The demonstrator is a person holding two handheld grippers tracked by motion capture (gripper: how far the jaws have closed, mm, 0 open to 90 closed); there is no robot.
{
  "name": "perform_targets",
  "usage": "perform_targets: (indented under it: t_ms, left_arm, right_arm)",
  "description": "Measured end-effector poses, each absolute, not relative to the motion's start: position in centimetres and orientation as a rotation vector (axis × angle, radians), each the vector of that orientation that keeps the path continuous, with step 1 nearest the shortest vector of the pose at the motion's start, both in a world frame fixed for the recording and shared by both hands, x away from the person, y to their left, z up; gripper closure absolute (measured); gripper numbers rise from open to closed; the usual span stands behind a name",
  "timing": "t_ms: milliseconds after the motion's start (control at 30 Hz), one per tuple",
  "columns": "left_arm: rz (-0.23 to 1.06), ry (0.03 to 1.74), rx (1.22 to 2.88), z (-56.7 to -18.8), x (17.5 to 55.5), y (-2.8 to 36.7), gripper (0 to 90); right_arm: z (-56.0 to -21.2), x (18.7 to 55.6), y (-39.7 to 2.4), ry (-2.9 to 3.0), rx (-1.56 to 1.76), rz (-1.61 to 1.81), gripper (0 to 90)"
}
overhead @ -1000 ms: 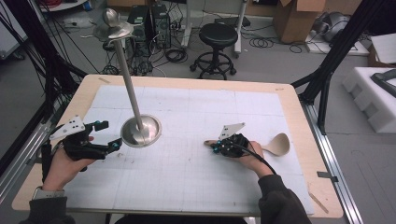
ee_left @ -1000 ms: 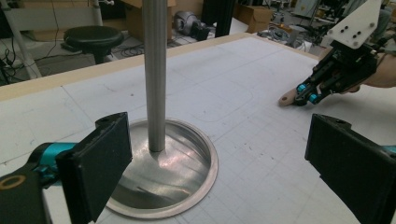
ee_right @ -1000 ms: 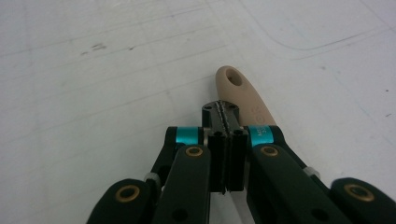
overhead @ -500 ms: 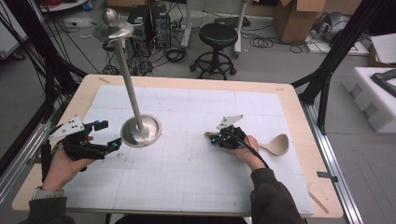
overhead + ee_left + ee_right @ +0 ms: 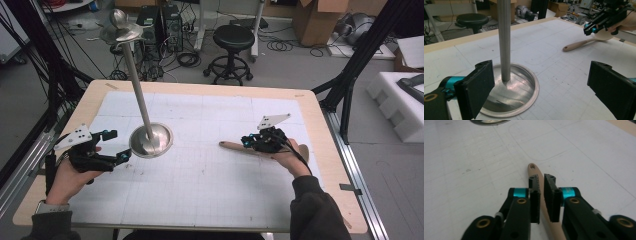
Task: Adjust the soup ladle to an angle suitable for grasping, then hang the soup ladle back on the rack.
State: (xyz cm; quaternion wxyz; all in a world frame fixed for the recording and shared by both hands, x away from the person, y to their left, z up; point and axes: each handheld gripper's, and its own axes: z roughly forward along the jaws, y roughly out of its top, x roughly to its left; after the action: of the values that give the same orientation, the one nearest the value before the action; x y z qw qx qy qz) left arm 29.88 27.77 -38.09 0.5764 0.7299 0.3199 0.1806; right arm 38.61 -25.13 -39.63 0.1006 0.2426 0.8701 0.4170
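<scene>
Left gripper (image 5: 112, 146): jaws wide, nothing between, just beside the steel stand (image 5: 151, 140).
Wooden spoon (image 5: 584, 42): flat on the mat, right of centre.
Right gripper (image 5: 541, 192): jaws have just opened slightly; narrow gap above the handle, not pressing.
Handling: probably light, stiff, smooth; grip mid-handle.

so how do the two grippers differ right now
The left gripper has its jaws spread wide, with nothing between them, beside the metal stand. The right gripper has jaws that have just been opening, a narrow gap apart, above the wooden spoon, whose handle lies beneath that gap. Both are hand-held, with black pads.
</scene>
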Motion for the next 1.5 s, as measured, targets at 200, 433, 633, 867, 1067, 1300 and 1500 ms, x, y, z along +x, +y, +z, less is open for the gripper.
perform_targets:
  t_ms: [200,433,633,867,1067,1300,1500]
  left_arm:
    - [0.427,0.755,1.691,-38.0,29.8,28.0,7.7]
    - [0.426,0.757,1.700,-38.0,29.7,28.0,7.7]
    - [0.431,0.758,1.708,-38.0,29.5,28.0,7.7]
    - [0.429,0.770,1.704,-38.4,29.2,28.2,7.7]
    - [0.433,0.788,1.707,-38.6,29.1,28.4,7.7]
    - [0.453,0.777,1.723,-38.4,28.7,28.0,7.7]
    - [0.459,0.790,1.718,-38.5,28.5,28.3,7.7]
  right_arm:
    - [-38.8,38.9,-26.9,2.654,0.685,1.151,53.2]
    - [-38.1,39.2,-28.3,2.785,0.664,1.079,24.0]
    - [-37.9,39.0,-28.5,2.855,0.583,0.897,0.7]
    - [-38.2,39.3,-29.7,2.879,0.527,0.780,0.7]
    - [-38.3,39.6,-30.5,2.936,0.512,0.742,0.8]
    - [-38.4,40.0,-30.5,2.960,0.430,0.689,1.0]
    - [-39.0,40.4,-30.4,2.987,0.389,0.636,4.5]
